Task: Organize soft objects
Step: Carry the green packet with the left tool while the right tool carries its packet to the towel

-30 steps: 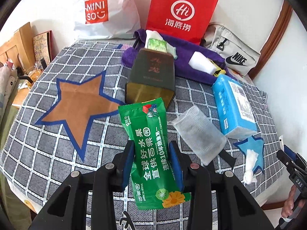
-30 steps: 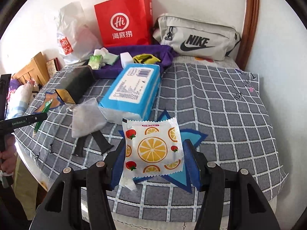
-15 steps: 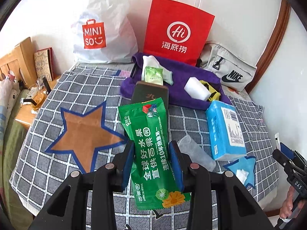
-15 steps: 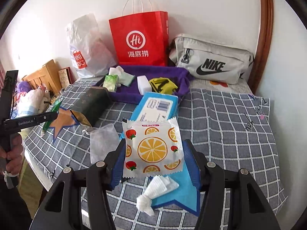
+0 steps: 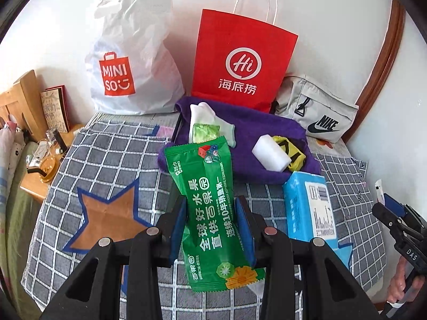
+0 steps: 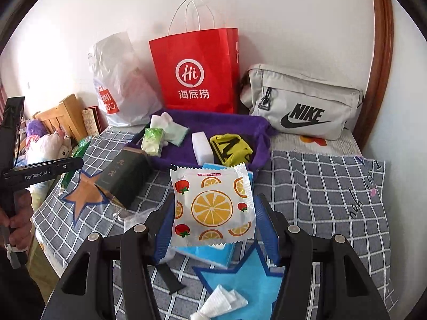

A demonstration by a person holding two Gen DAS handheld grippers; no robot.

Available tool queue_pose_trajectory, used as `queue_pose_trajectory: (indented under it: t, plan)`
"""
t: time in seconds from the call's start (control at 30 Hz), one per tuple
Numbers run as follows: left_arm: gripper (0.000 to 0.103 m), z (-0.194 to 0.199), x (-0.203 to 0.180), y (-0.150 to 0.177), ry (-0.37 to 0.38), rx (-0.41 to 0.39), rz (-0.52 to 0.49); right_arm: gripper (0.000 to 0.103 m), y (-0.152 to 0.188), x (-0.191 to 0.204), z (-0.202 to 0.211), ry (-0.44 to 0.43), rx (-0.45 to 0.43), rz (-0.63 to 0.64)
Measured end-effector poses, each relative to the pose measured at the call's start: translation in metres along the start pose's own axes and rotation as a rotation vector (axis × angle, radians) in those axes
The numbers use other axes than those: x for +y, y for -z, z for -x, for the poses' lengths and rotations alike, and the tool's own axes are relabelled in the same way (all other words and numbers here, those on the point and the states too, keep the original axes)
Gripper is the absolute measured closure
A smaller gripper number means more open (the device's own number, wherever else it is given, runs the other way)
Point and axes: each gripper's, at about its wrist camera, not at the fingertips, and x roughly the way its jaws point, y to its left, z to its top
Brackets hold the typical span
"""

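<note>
Left hand-held gripper (image 5: 210,226) clamps the green snack pouch (image 5: 209,213) — right hand-held gripper (image 6: 213,226) pinches the orange-print packet (image 6: 212,208) (likely bound for the purple towel (image 6: 240,125)).

"miniso" bag (image 5: 133,61), "nike" pouch (image 6: 304,106)

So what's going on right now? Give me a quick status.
Left gripper shut on green snack packet. Right gripper shut on orange-print packet. Both held above the bed; purple towel ahead, already crowded.

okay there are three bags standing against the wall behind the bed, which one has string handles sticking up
The red paper bag, in the middle. Thin white loop handles rise from its top. The white plastic bag on its left and the grey Nike bag on its right show none.
</note>
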Motion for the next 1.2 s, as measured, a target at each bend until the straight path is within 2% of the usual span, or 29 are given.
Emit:
queue_pose_trajectory:
  t: [0.43,1.03,1.2]
  plan:
    - [0.068,-0.028,-0.004,-0.042,-0.019,-0.010,-0.020,0.046,-0.049,-0.015,-0.041,0.011,-0.028,-0.005]
    - [0.068,-0.077,0.017,-0.069,0.007,0.036,0.046,0.046,-0.125,-0.019,-0.119,-0.023,-0.058,0.018]
    - [0.068,-0.097,0.014,-0.080,0.020,0.051,0.050,0.046,-0.139,-0.026,-0.146,-0.027,-0.042,0.027]
